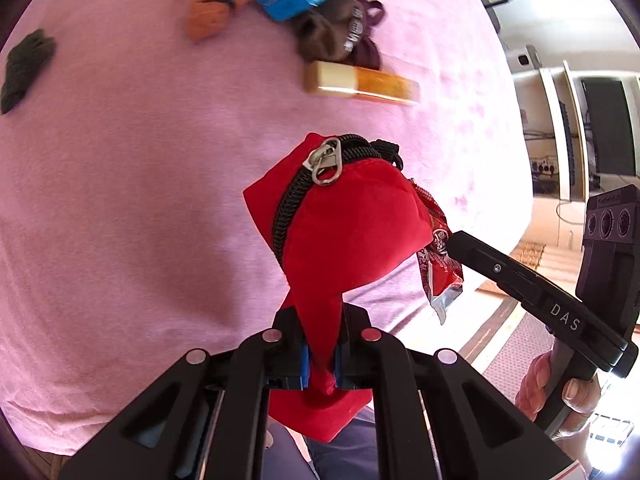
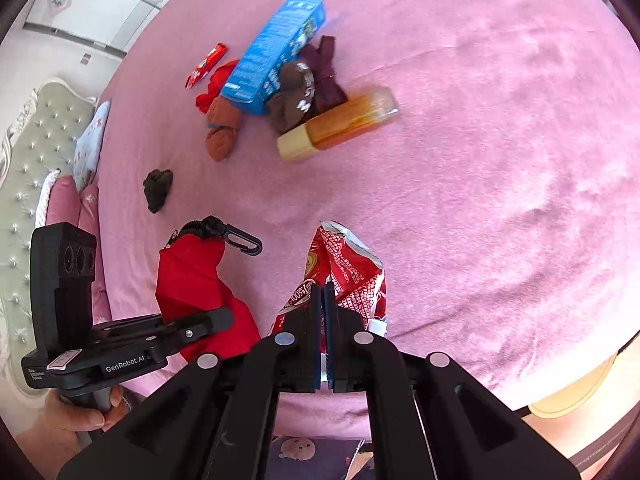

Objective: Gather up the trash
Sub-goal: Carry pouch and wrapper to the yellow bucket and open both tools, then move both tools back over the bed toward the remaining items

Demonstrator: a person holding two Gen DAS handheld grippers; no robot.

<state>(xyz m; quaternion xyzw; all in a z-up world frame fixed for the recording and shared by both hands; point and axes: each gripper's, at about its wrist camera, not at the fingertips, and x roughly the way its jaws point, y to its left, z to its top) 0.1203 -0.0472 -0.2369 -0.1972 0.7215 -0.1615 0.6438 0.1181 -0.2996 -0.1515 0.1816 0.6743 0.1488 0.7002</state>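
In the left wrist view my left gripper [image 1: 322, 332] is shut on the lower fabric of a red zip pouch [image 1: 344, 220], which hangs above the pink bedspread [image 1: 120, 200] with its zipper partly undone. The right gripper's fingers [image 1: 480, 256] come in from the right, pinching a red foil snack wrapper [image 1: 440, 280] against the pouch's side. In the right wrist view my right gripper [image 2: 323, 294] is shut on that crumpled wrapper [image 2: 352, 268]. To its left the left gripper [image 2: 212, 318] clamps the red pouch [image 2: 188, 276].
A pile lies farther up the bedspread [image 2: 480, 160]: a blue box [image 2: 276, 48], an amber bottle [image 2: 344, 124], brown and orange rolled cloths [image 2: 222, 136], a small red wrapper [image 2: 206, 64]. A dark cloth [image 2: 158, 188] lies apart. The bed's edge and floor [image 1: 520, 344] are at right.
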